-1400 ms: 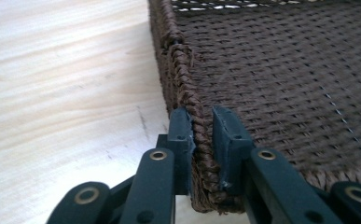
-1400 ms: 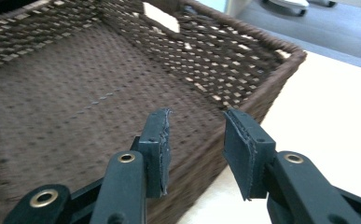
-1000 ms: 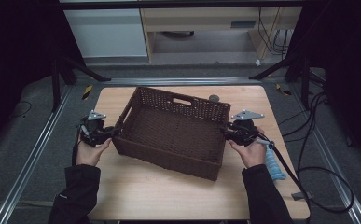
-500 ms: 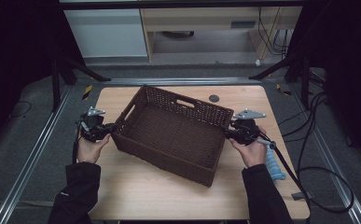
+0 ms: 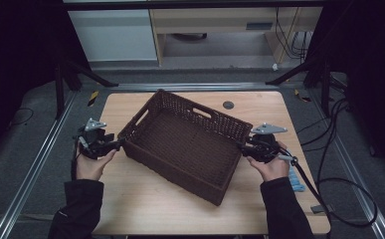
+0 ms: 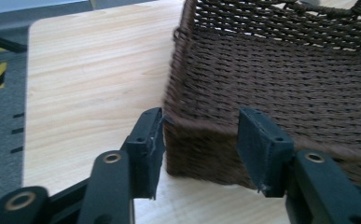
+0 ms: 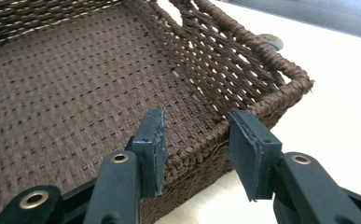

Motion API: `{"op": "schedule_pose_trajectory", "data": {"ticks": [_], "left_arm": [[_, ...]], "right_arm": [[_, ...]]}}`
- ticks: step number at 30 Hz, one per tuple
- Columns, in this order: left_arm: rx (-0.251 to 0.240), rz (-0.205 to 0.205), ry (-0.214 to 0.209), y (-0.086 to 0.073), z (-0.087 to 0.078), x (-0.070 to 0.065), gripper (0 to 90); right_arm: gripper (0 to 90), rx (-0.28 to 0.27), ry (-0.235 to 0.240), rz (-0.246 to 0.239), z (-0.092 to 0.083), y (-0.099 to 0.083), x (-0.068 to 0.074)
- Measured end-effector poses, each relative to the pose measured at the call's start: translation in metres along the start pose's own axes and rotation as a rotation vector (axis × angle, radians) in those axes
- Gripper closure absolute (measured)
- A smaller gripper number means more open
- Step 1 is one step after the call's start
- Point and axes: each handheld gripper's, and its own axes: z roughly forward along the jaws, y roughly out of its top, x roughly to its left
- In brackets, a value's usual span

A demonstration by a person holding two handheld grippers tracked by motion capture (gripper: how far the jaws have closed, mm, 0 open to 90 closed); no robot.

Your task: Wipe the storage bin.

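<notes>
blue cloth (image 5: 296,180) half hidden behind right sleeve (image 5: 284,209)

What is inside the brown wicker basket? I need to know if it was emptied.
The basket shows bare woven floor, nothing lying on it. The strip just behind its near wall and whatever lies under it are covered.
</notes>
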Motion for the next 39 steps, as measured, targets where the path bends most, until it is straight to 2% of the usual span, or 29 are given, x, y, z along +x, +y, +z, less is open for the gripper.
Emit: {"op": "schedule_pose_trajectory", "data": {"ticks": [1,7,10,12,15,19,23,28,31,33,36,39], "left_arm": [[-0.005,-0.008,-0.020,-0.001,0.001,-0.003,47.3],[-0.001,0.009,0.002,-0.003,0.012,-0.013,43.5],[-0.003,0.001,0.006,-0.005,0.017,-0.014,43.4],[-0.001,-0.011,-0.006,-0.005,0.017,-0.012,43.4],[0.003,-0.021,-0.019,-0.004,0.019,-0.008,44.2],[-0.003,-0.008,0.001,0.000,0.023,-0.006,46.3],[-0.010,0.014,0.037,0.005,0.029,-0.006,48.2],[-0.004,0.026,0.057,0.005,0.028,-0.010,49.5],[-0.013,0.036,0.035,0.005,0.024,-0.017,48.1],[-0.019,0.051,0.030,0.004,0.023,-0.023,47.3],[-0.022,0.068,0.017,0.001,0.022,-0.034,45.6],[-0.024,0.079,0.042,0.000,0.024,-0.042,45.5]], "right_arm": [[56.6,0.001,0.001,0.001,-0.001,-0.001,0.001],[56.7,-0.023,0.013,-0.028,-0.005,-0.002,0.001],[55.5,-0.068,-0.021,-0.047,-0.008,0.001,-0.005],[54.7,-0.087,-0.042,-0.044,-0.007,0.003,-0.010],[53.0,-0.089,-0.063,-0.043,-0.005,0.005,-0.017],[52.0,-0.106,-0.095,-0.034,-0.003,0.007,-0.027],[52.7,-0.108,-0.080,-0.004,0.005,0.009,-0.035],[59.8,-0.067,-0.072,-0.034,0.014,0.006,-0.034],[61.1,-0.070,-0.078,-0.035,0.014,0.005,-0.033],[61.1,-0.066,-0.080,-0.042,0.012,0.004,-0.030],[60.5,-0.046,-0.060,-0.046,0.003,0.001,-0.025],[60.0,-0.034,-0.041,-0.048,-0.006,-0.003,-0.019]]}}
